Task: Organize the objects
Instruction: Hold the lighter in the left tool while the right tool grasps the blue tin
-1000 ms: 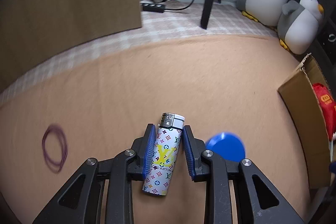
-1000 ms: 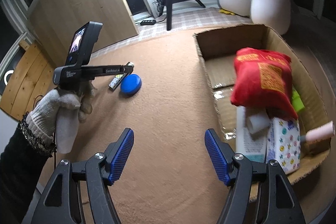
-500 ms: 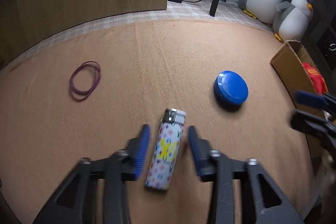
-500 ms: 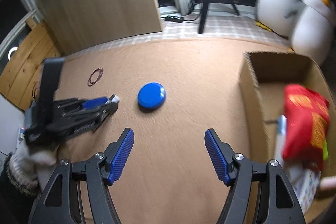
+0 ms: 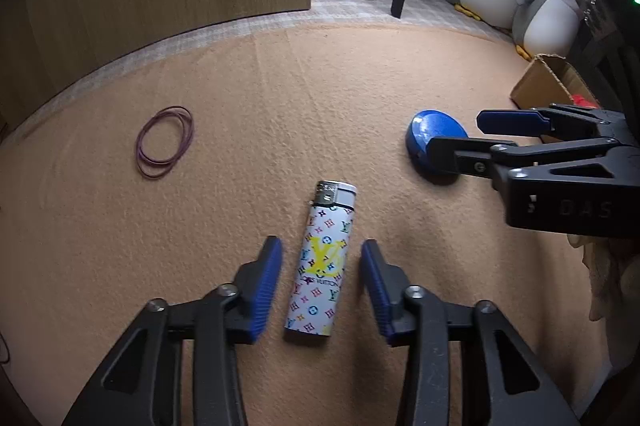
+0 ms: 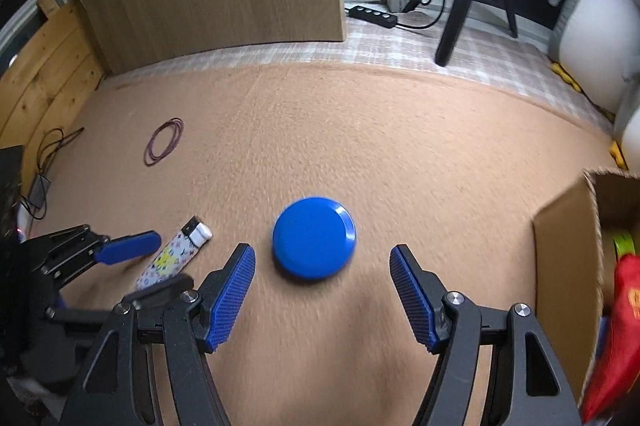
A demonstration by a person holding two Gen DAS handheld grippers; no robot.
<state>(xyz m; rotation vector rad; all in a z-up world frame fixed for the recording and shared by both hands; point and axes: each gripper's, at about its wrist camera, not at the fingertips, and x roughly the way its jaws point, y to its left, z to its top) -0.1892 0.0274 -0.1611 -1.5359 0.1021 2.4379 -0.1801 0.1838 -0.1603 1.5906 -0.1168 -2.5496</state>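
Progress check: the task looks partway done. A red foil packet [image 6: 618,338] and something green are already sitting in the brown cardboard box [image 6: 568,290] at the right, though most of its inside is cut off in both views. Three things are left out on the tan fuzzy carpet [image 5: 320,98]: a white plastic lighter with a colourful monogram print [image 5: 322,266], a round blue plastic lid [image 6: 314,237] and a bunch of thin purple rubber bands [image 5: 165,140].

The left gripper [image 5: 321,282] is parked over the lighter with its jaws apart. They've just been closing a bit, but gaps can still be seen on both sides, so nothing is clamped yet. The lighter lies flat between the blue pads [image 5: 266,290], metal cap pointing away.

The right gripper [image 6: 322,296] is also held apart and empty, with the blue lid lying just ahead of its jaws, not between them. Best guess: each gets picked up and dropped into the box.

Room-wise, the carpet is wide open around the rubber bands, which lie well apart from everything else. The tight spot is where the two grippers sit close together, since the lid and lighter are near neighbours. The box's near wall stands upright, so anything carried over has to be lifted above that rim.
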